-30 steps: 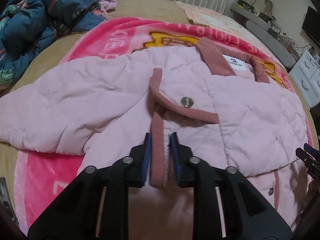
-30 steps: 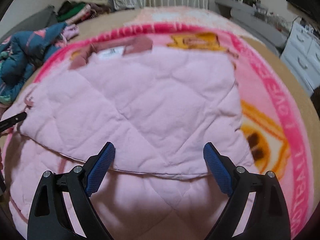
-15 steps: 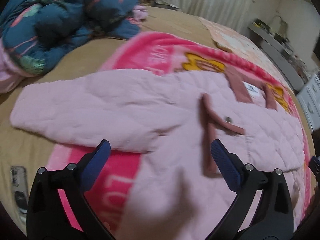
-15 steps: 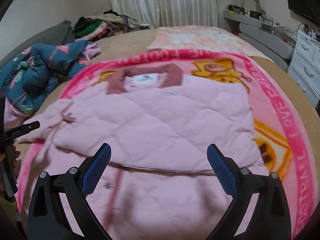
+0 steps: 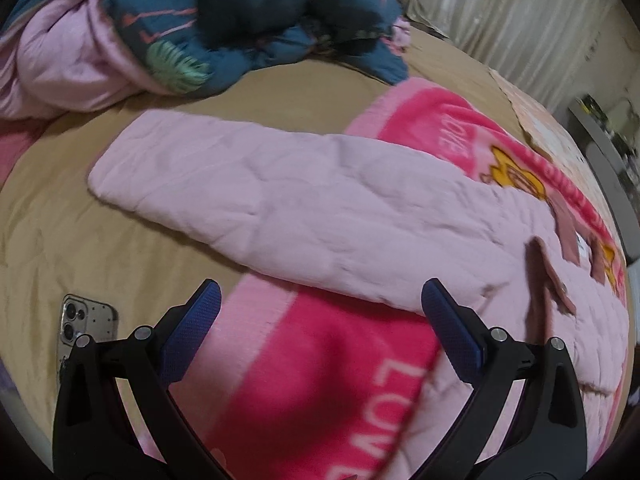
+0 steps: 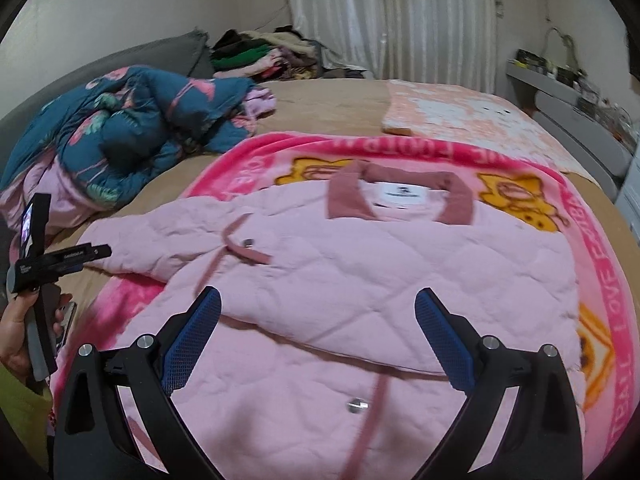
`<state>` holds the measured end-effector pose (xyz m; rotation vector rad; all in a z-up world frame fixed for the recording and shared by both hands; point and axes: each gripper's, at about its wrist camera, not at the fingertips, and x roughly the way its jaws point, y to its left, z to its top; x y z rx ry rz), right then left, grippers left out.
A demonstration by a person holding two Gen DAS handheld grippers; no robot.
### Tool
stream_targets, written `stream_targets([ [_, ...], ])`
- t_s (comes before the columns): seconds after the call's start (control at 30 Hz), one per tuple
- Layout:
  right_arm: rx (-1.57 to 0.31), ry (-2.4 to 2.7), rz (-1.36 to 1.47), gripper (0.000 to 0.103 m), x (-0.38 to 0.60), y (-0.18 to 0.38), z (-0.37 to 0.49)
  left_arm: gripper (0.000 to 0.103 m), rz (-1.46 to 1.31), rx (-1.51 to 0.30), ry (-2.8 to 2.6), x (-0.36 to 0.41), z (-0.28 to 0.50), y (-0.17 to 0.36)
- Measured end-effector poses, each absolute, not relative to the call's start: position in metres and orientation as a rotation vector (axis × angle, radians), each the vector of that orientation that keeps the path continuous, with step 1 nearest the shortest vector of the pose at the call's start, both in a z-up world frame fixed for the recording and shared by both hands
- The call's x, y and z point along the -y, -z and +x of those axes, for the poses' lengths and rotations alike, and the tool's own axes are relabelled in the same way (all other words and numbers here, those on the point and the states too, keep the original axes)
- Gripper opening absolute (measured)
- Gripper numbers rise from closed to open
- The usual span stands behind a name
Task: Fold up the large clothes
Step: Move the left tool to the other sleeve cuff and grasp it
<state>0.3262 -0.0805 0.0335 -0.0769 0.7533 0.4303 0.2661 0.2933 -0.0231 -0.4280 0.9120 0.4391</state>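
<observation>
Hovering over a pink jacket (image 6: 360, 280) on the bed (image 5: 80, 240), both grippers hold nothing.
Left gripper (image 5: 320, 312) and right gripper (image 6: 318, 316) gape wide; the jacket's sleeve (image 5: 240, 188) stretches toward ten o'clock.

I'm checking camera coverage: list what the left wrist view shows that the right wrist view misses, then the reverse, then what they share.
Left wrist only: the open left gripper and the phone's whole back on the tan sheet. Right wrist only: the open right gripper, the jacket's collar label, the clothes pile by the curtain, a hand. Both: the pink jacket, the pink blanket, the teal duvet.
</observation>
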Motion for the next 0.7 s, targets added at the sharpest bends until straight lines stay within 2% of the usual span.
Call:
stream_targets([
  [0.7, -0.784, -0.679, -0.228, 0.097, -0.082, -0.013, 0.309, 0.094, -0.630, -0.879, -0.563, -0.383, 0.250, 0.057],
])
